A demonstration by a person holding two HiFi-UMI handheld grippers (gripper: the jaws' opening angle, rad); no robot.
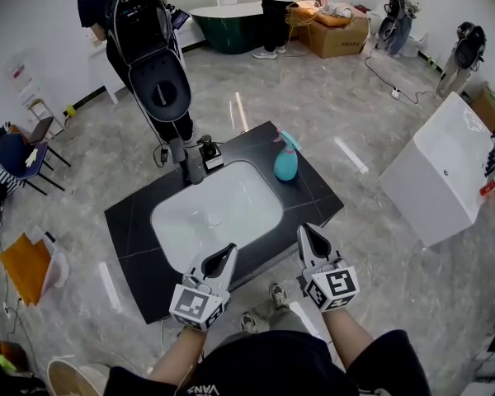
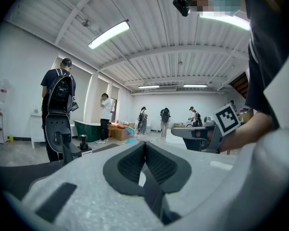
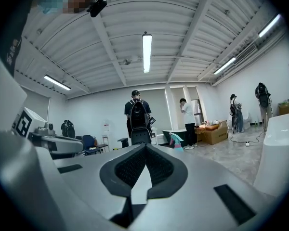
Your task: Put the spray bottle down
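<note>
The spray bottle is down: the teal bottle stands upright on the black countertop, at its far right part, just past the right far corner of the white basin, and nothing touches it. Both grippers sit well apart from it at the near edge of the countertop. The left gripper is over the near rim of the basin, its jaws pressed together at the tips, nothing between them. The right gripper is to the right of it, over the dark top beside the basin, jaws likewise closed on each other and empty; its own view looks level across the room with the teal bottle small beyond the jaw tips. A dark tap rises at the far rim of the basin, left of the bottle. Farther off, a green bathtub stands by the far wall, a cardboard box lies to its right, and a white block-shaped unit sits on the floor at the right
</note>
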